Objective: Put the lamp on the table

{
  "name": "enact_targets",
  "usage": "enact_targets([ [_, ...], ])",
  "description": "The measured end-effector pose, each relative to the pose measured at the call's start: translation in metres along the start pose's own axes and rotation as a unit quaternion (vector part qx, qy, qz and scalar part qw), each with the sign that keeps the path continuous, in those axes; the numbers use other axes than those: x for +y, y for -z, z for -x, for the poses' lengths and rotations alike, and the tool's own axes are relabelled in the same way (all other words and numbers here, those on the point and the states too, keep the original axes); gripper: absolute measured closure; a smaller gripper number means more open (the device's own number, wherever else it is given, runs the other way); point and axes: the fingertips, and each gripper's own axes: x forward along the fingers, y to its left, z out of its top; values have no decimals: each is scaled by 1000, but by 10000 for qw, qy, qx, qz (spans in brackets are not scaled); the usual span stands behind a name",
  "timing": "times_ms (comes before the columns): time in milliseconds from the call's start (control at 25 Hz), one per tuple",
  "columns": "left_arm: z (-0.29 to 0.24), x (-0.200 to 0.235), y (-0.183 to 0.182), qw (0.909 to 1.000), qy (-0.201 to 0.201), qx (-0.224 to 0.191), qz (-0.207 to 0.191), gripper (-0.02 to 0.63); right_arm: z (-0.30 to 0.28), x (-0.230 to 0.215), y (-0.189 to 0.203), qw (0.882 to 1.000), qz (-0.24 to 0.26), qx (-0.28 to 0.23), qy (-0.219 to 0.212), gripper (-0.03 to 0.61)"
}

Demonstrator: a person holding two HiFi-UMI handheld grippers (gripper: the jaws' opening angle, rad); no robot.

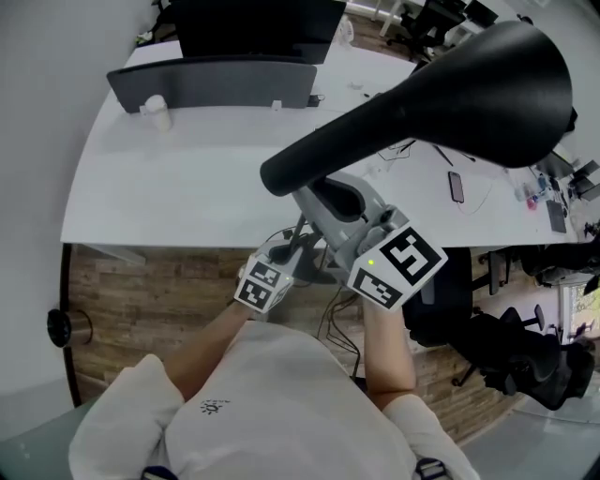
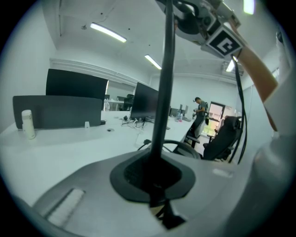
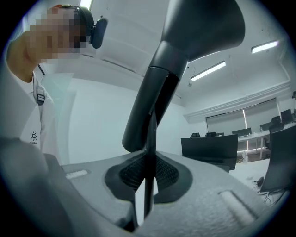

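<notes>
A black lamp with a wide cone shade [image 1: 487, 80] and a thick sloping neck [image 1: 319, 159] hangs in the air over the front edge of the white table [image 1: 178, 183]. Both grippers hold its thin black pole [image 2: 163, 92]. My left gripper [image 2: 155, 185] is shut on the pole low down, and it shows near my chest in the head view [image 1: 281, 267]. My right gripper [image 3: 147, 185] is shut on the pole higher up, just under the neck [image 3: 148, 106]; the shade [image 3: 199, 28] looms above it. The lamp's foot is hidden.
A grey partition screen [image 1: 216, 82] and a dark monitor [image 1: 253, 23] stand at the table's far side, with a white bottle [image 1: 155, 111] beside them. A phone [image 1: 456, 186] and cables lie at right. Black office chairs [image 1: 525, 361] stand on the wooden floor. A person [image 2: 200, 111] stands far off.
</notes>
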Motion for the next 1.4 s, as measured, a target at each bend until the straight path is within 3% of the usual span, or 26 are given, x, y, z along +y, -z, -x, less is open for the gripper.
enact_targets([
  [640, 8, 62, -5, 9999, 61, 29, -127, 604, -56, -11, 2, 9998, 55, -8, 183, 560],
  [1400, -3, 80, -15, 9999, 49, 119, -48, 604, -74, -33, 3, 10000, 47, -3, 74, 560],
])
